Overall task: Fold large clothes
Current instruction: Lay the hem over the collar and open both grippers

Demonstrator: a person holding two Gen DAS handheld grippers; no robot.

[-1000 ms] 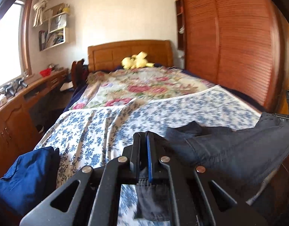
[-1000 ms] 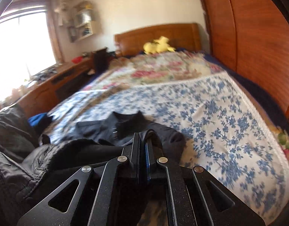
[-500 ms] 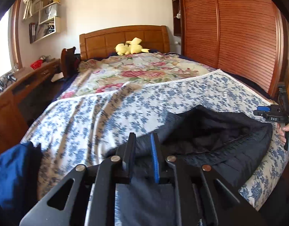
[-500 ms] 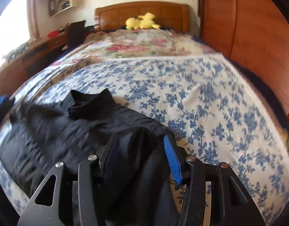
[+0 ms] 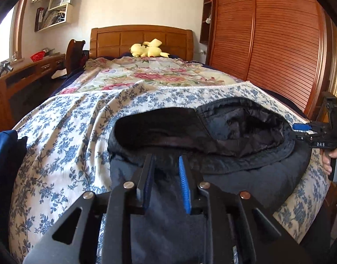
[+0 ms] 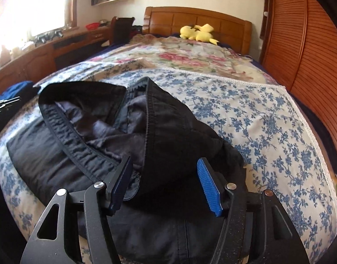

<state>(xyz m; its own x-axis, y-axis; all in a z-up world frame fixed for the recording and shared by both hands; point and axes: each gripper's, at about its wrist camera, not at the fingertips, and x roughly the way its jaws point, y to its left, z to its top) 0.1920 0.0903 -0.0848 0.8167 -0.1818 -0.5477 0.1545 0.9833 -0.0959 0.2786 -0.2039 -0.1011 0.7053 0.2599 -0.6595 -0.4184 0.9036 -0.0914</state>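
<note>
Lying: dark jacket (image 5: 245,176) spread across the near end of the bed, on the blue-flowered sheet (image 5: 65,145), lining turned up and collar toward the headboard.
Left tongs (image 5: 166,173): parted a little, blue pads either side of a ridge of jacket cloth, not pressed shut on it; low over the near hem.
Right tongs (image 6: 166,182): spread wide, a fold of the jacket (image 6: 168,145) between the fingers (image 6: 209,189) without being pinched.
Right tongs from the left camera: seen at the far right edge (image 5: 309,132), just beside the jacket's side, with a hand (image 5: 330,160) behind them.
Jacket shape: one flap folded back over the body, shiny quilted lining showing in the hollow, elastic hem running along the edge nearest the left side.
Sheet: wrinkled toward the left, white lace trim along its far edge.
Further up the bed: pink-flowered quilt (image 5: 151,74), then a yellow plush toy (image 5: 146,49) against the wooden headboard (image 5: 142,37).
Right of the bed: slatted wooden wardrobe (image 5: 278,39).
Left of the bed: long wooden desk (image 6: 47,50) under a bright window, wall shelf (image 5: 56,11) above.
Near left corner: bundle of blue cloth (image 5: 3,154), apart from the jacket.
</note>
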